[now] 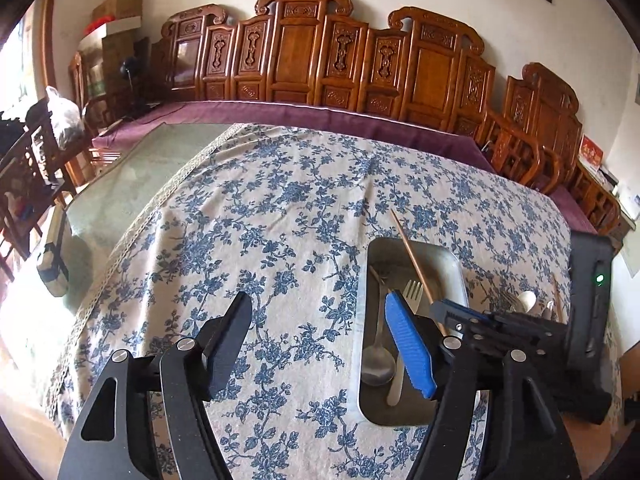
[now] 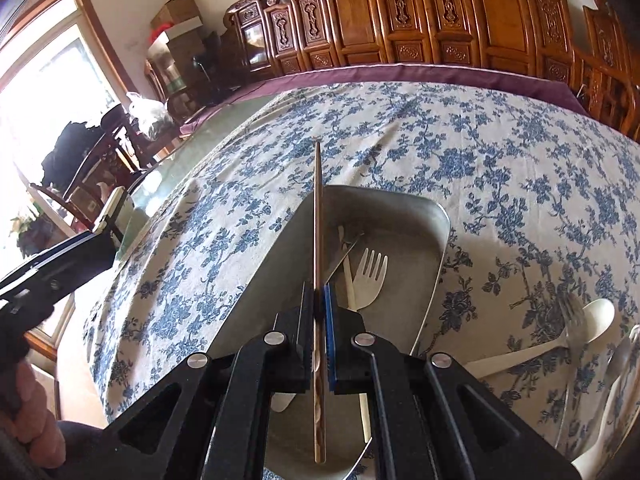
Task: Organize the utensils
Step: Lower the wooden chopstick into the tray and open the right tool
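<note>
Right gripper (image 2: 319, 304) has its jaws pinched tight on a wooden chopstick (image 2: 318, 216), and the stick is poised over the metal tray (image 2: 432, 240) — its far tip reaching past the tray's far rim, above the floral cloth on the desk (image 2: 500, 168). Inside the tray lie a pale fork (image 2: 370, 276) and a metal spoon (image 1: 378, 354), side by side. Left gripper (image 1: 324, 340) hangs just left of the tray with its jaws spread wide, holding nothing. To the right of the tray, on the cloth, more utensils wait — a white spoon (image 2: 560, 340) with a metal fork (image 2: 574, 320) lying across it.
</note>
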